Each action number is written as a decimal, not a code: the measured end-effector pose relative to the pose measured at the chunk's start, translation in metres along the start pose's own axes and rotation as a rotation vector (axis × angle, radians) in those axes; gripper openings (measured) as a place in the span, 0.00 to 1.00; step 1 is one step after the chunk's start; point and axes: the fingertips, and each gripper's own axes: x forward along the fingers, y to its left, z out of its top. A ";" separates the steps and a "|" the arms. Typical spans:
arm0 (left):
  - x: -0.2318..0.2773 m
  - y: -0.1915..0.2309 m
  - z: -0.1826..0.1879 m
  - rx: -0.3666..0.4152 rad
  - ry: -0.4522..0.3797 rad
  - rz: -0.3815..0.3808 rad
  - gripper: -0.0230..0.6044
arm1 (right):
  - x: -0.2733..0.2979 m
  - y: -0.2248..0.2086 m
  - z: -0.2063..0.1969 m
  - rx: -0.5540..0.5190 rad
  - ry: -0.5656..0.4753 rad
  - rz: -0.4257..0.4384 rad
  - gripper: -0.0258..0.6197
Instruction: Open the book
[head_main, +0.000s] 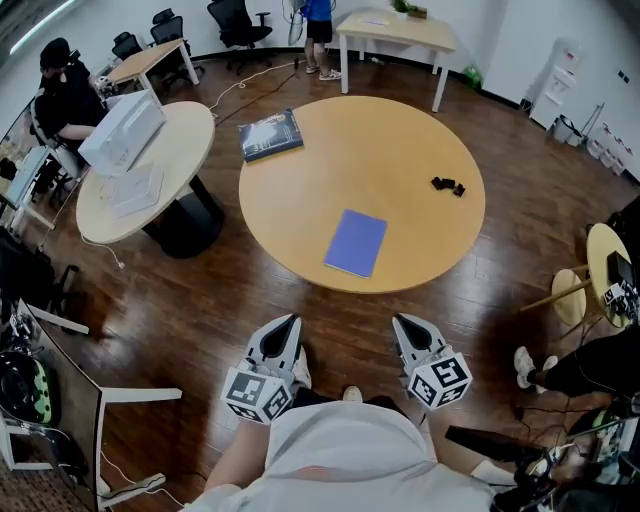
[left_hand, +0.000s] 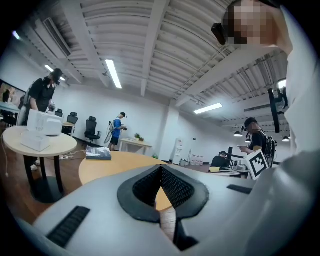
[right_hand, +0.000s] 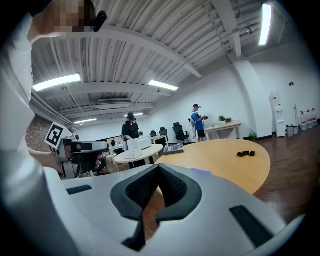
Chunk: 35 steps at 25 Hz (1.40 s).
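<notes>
As it lies closed, blue book, thin, plain

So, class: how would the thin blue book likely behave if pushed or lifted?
The blue book looks thin, so probably light and floppy when lifted. Lying flat on the smooth round table, it would likely slide rather than tip.

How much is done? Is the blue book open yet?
Nothing is done yet. The blue book lies closed on the round table. The left gripper and the right gripper are both shut and empty, held short of the table's near edge. Left to do: reach the book, catch its cover and lift it open.
</notes>
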 end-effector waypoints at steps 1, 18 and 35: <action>0.006 0.005 0.001 -0.002 -0.001 -0.014 0.05 | 0.004 -0.002 0.001 0.000 -0.003 -0.013 0.04; 0.090 0.169 0.026 -0.055 0.054 -0.204 0.05 | 0.131 -0.018 0.051 -0.056 0.012 -0.290 0.04; 0.179 0.109 -0.023 -0.001 0.270 -0.461 0.05 | 0.110 -0.054 0.011 0.081 0.073 -0.449 0.04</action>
